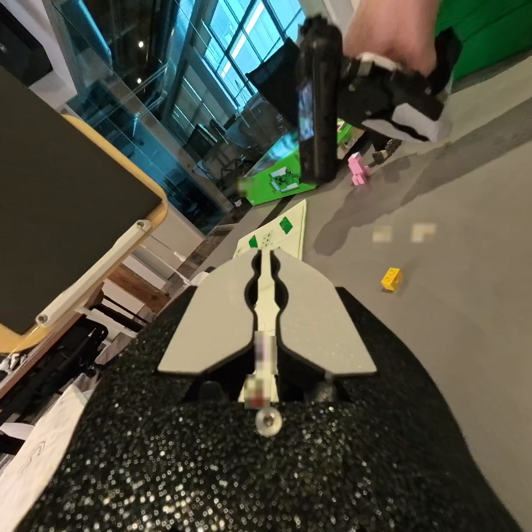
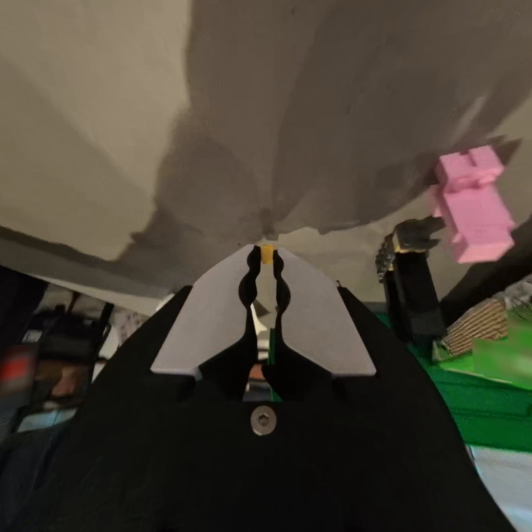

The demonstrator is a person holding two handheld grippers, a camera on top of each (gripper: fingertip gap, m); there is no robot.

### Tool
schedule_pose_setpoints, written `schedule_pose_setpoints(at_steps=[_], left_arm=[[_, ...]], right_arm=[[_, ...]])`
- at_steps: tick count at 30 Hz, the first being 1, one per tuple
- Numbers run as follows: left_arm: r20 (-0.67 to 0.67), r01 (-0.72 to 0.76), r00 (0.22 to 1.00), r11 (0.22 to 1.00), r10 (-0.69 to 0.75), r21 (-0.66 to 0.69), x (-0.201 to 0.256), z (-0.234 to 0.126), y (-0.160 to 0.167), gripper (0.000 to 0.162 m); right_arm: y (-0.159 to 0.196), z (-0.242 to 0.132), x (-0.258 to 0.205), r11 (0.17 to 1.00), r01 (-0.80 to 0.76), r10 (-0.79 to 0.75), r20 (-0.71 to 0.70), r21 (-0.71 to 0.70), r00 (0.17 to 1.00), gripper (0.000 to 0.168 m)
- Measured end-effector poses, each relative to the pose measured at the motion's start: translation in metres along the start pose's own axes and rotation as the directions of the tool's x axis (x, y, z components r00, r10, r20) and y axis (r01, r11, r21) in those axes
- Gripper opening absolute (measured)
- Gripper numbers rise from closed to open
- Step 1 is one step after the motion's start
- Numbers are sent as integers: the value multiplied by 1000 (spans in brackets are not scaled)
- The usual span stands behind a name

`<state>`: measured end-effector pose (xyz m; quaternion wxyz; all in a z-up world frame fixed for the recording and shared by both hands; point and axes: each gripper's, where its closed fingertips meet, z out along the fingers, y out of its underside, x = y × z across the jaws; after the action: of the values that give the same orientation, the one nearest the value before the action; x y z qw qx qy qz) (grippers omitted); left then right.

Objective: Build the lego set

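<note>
Grey tabletop (image 1: 431,331) all round: the right gripper (image 2: 267,254) pinches a small yellow piece (image 2: 267,254) at its tips, lifted clear. Likely it goes onto the yellow brick (image 1: 391,279) lying alone near the instruction sheet (image 1: 283,233). The left gripper (image 1: 266,253) hangs nearly closed, holding nothing.
</note>
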<state>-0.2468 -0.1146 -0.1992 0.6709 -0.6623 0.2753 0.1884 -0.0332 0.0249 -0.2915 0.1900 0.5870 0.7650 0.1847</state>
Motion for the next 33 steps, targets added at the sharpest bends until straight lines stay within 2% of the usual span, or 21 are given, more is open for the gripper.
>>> schedule_pose_setpoints(at_steps=[4,10,13,16,19,21,23,28,31,33], left_arm=[[8,17,1000,1000,-17,6,-4,-1,5,6],[11,70,997,997,-70,10,-10,-2,10,12],[8,83,997,997,-83,6,-12,-3,11,13],[-27,84,996,996,-83,12,-8,-5,8,16],[-133,100,987,995,-96,26,6,-6,-2,17],[-227,127,966,992,-122,7,22,-5,-5,18],[-309,154,938,987,-158,-37,37,-1,-5,21],[-406,143,896,983,-179,-120,64,3,-1,23],[-443,134,878,981,-182,-139,75,5,-2,23],[-465,135,865,980,-189,-147,82,7,-4,23]], right_arm=[[1,7,-1,992,-15,20,33,-124,999,8],[-14,3,4,995,-11,9,-21,-98,1000,9],[-13,-3,3,999,-30,29,-26,-20,999,17],[-10,-12,-3,980,-71,68,27,183,997,20],[-14,-18,-19,890,-120,72,123,440,990,19],[-25,-25,-30,770,-112,37,131,629,991,18],[-35,-28,-39,644,-87,12,104,760,994,18],[-19,-17,-24,473,9,159,-95,881,983,20],[-2,-19,-13,349,-15,233,-71,937,970,19],[2,-16,-5,324,-22,251,-64,946,966,20]])
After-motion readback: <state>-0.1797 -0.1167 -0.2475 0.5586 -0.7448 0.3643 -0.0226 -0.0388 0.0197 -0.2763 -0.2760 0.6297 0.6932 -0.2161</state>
